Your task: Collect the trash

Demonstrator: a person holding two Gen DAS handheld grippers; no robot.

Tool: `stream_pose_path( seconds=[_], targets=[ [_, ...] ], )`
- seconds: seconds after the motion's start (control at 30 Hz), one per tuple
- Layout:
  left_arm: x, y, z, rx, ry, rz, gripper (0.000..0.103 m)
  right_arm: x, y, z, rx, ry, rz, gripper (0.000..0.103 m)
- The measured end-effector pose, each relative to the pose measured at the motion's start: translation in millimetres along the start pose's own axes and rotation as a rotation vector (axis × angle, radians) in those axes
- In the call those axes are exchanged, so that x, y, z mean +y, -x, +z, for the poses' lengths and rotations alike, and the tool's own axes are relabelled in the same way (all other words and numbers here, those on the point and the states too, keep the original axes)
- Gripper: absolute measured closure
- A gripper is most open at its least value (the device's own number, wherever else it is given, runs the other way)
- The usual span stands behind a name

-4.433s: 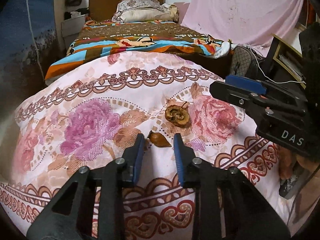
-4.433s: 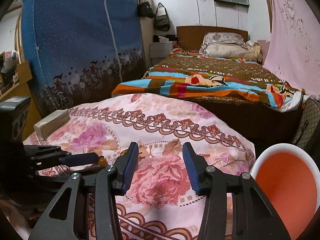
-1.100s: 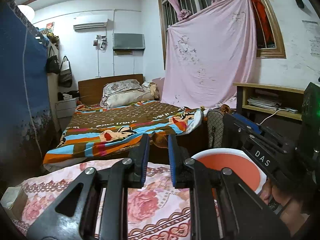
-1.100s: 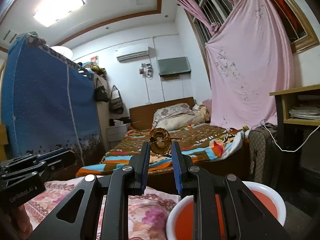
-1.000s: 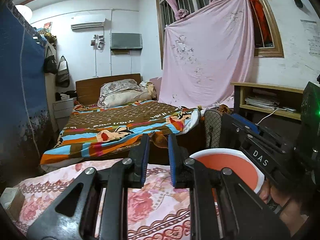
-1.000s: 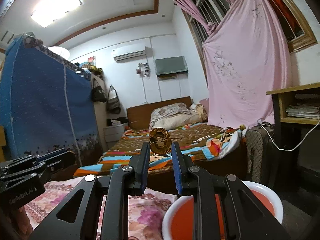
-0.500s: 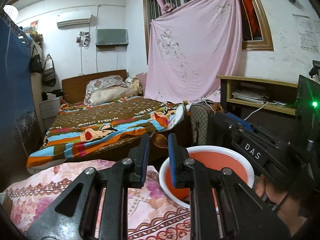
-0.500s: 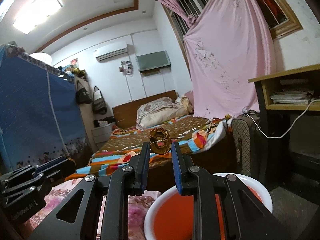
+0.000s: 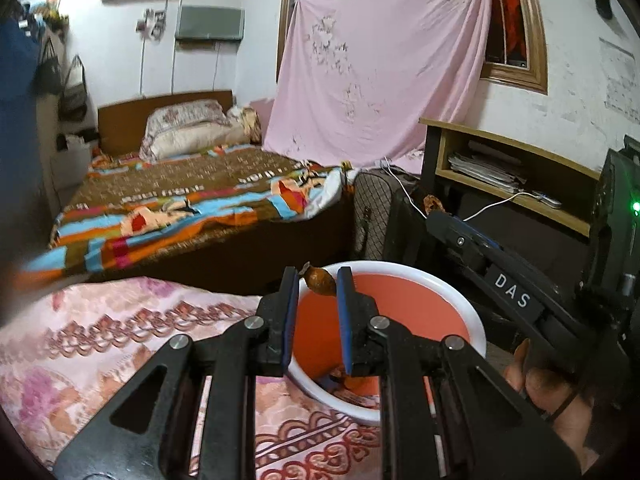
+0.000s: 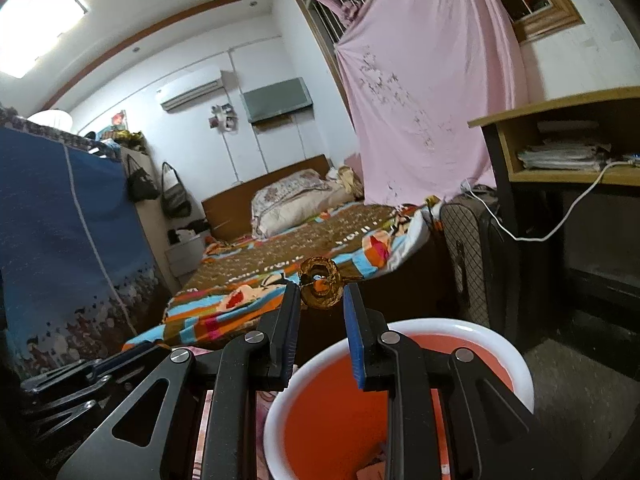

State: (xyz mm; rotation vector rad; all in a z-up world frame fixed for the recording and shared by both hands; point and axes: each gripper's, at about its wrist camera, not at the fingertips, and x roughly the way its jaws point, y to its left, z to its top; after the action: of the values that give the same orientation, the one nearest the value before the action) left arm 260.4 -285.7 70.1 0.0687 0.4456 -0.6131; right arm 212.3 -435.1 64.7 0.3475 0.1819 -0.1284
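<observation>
My left gripper (image 9: 318, 280) is shut on a small brown peel scrap (image 9: 319, 279) and holds it over the near rim of the orange bin with a white rim (image 9: 420, 276). My right gripper (image 10: 321, 294) is shut on a curled brown dried fruit piece (image 10: 320, 282) above the far rim of the same bin (image 10: 516, 354). Some trash lies at the bin's bottom (image 9: 352, 386). The right gripper's body shows at the right of the left wrist view (image 9: 500, 280).
The pink floral quilt (image 9: 120, 328) lies left of the bin. A bed with a striped blanket (image 9: 192, 204) stands behind. A suitcase (image 10: 472, 248) and a wooden desk with papers and a white cable (image 10: 560, 160) stand to the right.
Both grippers picked their scraps off the quilt, lifted and swung right. In the last half second they came down closer over the bin, still holding the scraps.
</observation>
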Motion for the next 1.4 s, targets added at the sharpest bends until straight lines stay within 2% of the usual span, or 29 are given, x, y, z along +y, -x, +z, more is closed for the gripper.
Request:
stream_pose_path(
  seconds=[0.2,0.53,0.67,1.07,1.27,1.4],
  targets=[
    [-1.7,-12.4,-1.7,0.055,0.021,-0.026,0.099,-8.6,-5.4,-2.0,0.035,-0.028,-0.024,0.083],
    [-4.2,-18.5,-3.5,0.088,0.022,-0.032,0.094,-16.6,-12.7,-5.2,0.095,-0.065,-0.045,0.082],
    [-2.9,-18.3,-3.3,0.086,0.028,-0.028,0.09,-20.6,-14.7,-6.1,0.113,-0.083,-0.052,0.072],
    [7.1,-13.2,-3.3,0.08,0.049,0.004,0.078,-22.6,-14.7,-5.8,0.113,-0.091,-0.054,0.064],
    [18.6,-7.7,-2.0,0.08,0.078,0.046,0.069,-20.3,-14.5,-5.7,0.111,-0.084,-0.052,0.057],
    [29.7,-0.3,-1.9,0.065,0.106,0.093,0.06,-16.7,-14.3,-4.9,0.105,-0.068,-0.045,0.053]
  ],
)
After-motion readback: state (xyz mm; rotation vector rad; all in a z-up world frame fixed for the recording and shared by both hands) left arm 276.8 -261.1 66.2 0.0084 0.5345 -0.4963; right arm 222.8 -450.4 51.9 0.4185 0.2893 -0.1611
